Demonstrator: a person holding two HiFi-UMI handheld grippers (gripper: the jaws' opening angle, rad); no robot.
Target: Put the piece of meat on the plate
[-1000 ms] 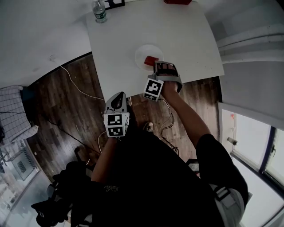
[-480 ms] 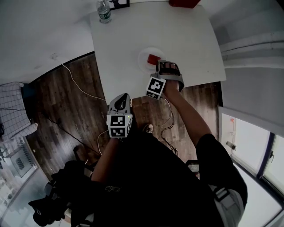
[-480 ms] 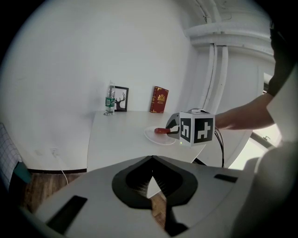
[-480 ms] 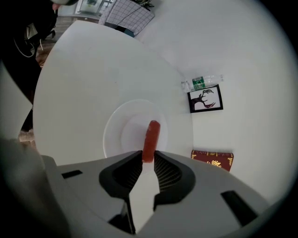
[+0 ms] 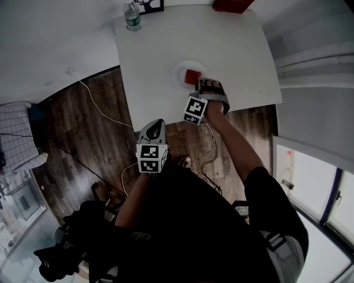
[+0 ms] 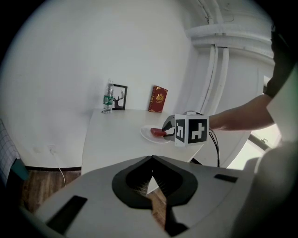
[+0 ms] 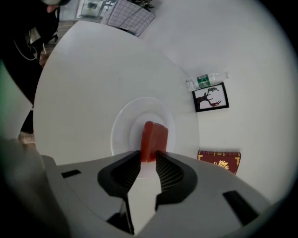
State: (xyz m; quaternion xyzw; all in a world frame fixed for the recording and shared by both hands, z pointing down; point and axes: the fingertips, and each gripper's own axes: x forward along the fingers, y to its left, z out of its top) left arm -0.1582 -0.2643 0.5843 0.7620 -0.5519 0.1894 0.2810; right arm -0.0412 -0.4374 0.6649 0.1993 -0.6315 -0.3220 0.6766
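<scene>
A red piece of meat (image 5: 192,76) lies on the small white plate (image 5: 180,74) on the white table (image 5: 155,55). My right gripper (image 5: 202,82) reaches over the plate's near rim. In the right gripper view the meat (image 7: 153,137) has its near end between the tips of the right gripper (image 7: 148,158), whose jaws are opening around it above the plate (image 7: 122,130). My left gripper (image 5: 154,128) hangs off the table's near edge, over the floor. Its tips (image 6: 151,160) meet with nothing between them. From there the meat (image 6: 157,132) and plate (image 6: 146,135) show beside the right gripper's marker cube.
At the table's far edge stand a water bottle (image 5: 131,15), a small black picture frame (image 5: 150,5) and a red book (image 5: 232,4). A white cable (image 5: 94,102) trails across the dark wooden floor to the left of the table.
The right gripper has sunk a little with the meat over the plate, and the meat sits closer to the plate's middle. The left gripper has barely moved.
</scene>
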